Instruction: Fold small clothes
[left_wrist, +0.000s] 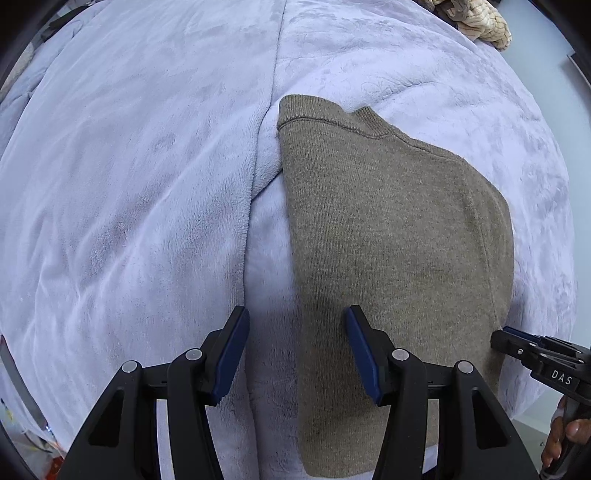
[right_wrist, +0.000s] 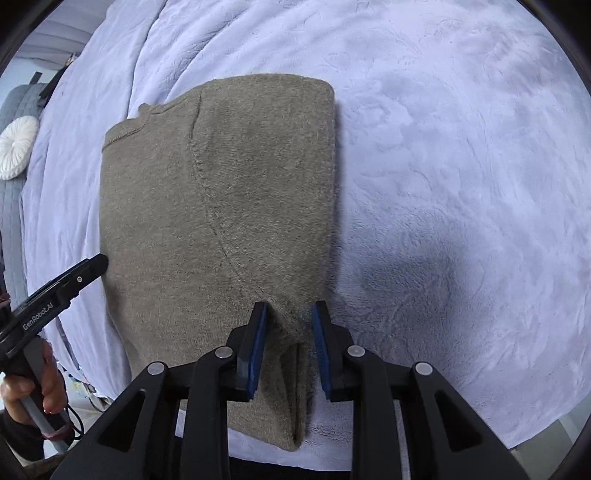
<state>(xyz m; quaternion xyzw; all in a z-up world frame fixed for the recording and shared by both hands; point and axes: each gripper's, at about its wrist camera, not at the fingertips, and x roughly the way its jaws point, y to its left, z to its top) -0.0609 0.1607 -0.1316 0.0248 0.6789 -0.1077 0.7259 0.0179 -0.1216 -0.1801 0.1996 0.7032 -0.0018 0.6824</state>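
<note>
- Step in hand: the sweater (right_wrist: 207, 229) lies on the bed (right_wrist: 461, 147), already folded lengthwise into a narrow panel. Judged from this, the crosswise fold is next.
- Sweater position: flat on the lilac blanket, collar at the far end, hem at the near bed edge. A sleeve seam runs along the top layer.
- Right gripper (right_wrist: 289, 354): jaws stand part-open, astride the near right corner of the sweater, where a raised ridge of cloth sits between them. The pads appear apart from the cloth; no firm grip shows.
- Left gripper (left_wrist: 295, 354): jaws stand wide, over the sweater's left edge. One pad is above the cloth, the other above the blanket. Nothing is held.
- Next move, as a judgement: close both jaws on the near corners, lift the hem, and carry it toward the collar. Keep the layers aligned; the soft blanket may drag the lower layer.
- Containers: none in view. A pile of other cloth (left_wrist: 480, 22) lies at the far bed edge, and a white cushion (right_wrist: 16, 146) sits beside the bed.
</note>
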